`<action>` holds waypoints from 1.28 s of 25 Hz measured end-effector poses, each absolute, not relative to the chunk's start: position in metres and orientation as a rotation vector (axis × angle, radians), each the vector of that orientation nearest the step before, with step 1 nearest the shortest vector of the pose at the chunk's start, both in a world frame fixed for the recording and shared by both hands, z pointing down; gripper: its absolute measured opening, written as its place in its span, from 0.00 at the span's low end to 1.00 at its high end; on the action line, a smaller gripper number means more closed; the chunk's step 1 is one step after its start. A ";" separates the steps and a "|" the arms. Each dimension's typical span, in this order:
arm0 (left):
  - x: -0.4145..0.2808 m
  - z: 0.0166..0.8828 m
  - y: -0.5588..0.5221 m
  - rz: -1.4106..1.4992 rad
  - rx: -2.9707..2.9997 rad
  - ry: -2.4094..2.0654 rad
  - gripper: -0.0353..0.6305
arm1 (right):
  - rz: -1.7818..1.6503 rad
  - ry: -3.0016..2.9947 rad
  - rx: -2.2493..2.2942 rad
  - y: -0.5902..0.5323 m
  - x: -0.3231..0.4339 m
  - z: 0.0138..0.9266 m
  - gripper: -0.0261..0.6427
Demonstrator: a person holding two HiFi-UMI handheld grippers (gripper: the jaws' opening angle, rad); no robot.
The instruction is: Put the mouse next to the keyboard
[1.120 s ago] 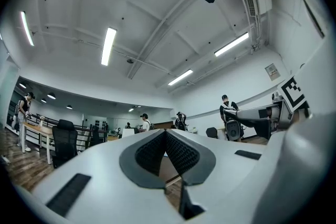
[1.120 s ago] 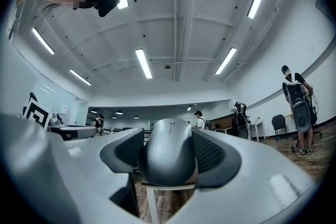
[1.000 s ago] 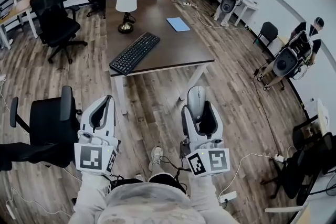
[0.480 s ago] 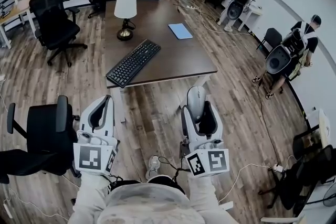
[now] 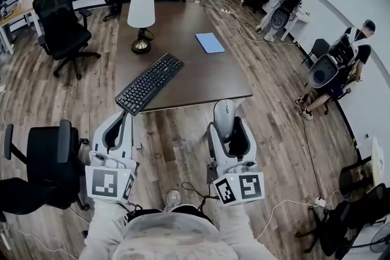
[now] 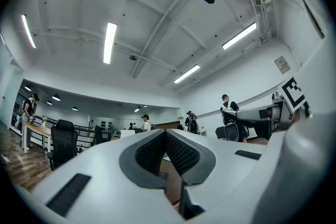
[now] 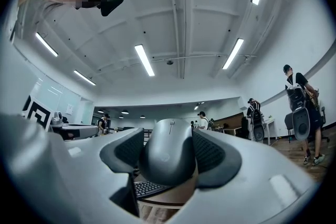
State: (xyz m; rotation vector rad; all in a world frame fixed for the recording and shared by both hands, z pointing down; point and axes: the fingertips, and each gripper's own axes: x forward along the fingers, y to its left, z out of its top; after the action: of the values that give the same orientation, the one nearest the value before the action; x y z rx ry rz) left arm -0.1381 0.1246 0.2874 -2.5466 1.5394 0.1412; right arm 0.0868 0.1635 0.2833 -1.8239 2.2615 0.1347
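- Just short of the table's (image 5: 210, 85) near edge, in the head view, my right tongs (image 5: 223, 125) hang over the wood floor with the mouse (image 5: 223, 112) standing out at 12 o'clock from the tips, nose forward.
- The keyboard (image 5: 150, 83) lies slantwise on the table at about 11 o'clock from the mouse and well apart from it. A lamp (image 5: 141, 16) and a blue pad (image 5: 210, 42) sit farther back.
- My left tongs (image 5: 117, 131) hang level with the right ones at 9 o'clock, also over the floor.
- In the left gripper view, the left tongs (image 6: 165, 135) are closed, their ribbed pads meet at the tip, and nothing is between them.
- In the right gripper view, my right tongs (image 7: 168, 150) are clamped on the mouse (image 7: 167, 157), one pad on each flank, with its rounded back towards the camera. The keyboard (image 7: 150, 188) shows at 6 o'clock beneath it, on the table's edge (image 7: 176, 198).
- I judge the mouse to be light and stiff, with a smooth, curved shell. Held across its sides it could twist or slide forward if I squeeze loosely.
- The sides near the middle are the right place to hold it. I would set it flat on its base on the bare tabletop at 3 o'clock of the keyboard.
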 end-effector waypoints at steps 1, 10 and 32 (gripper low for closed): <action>-0.134 0.288 0.119 0.142 -2.544 1.543 0.06 | 0.134 2.266 -1.820 0.158 0.091 0.284 0.49; -0.096 0.287 0.073 0.126 -2.504 1.595 0.06 | 0.115 2.304 -1.764 0.102 0.129 0.287 0.49; -0.058 0.293 0.020 0.098 -2.502 1.596 0.06 | 0.061 2.300 -1.748 0.045 0.163 0.300 0.49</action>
State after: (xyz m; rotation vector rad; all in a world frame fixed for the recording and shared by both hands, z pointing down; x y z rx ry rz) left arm -0.0577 0.0196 0.2932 -2.5018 1.5965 0.0976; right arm 0.1625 0.0451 0.3002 -1.7482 2.2998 0.0608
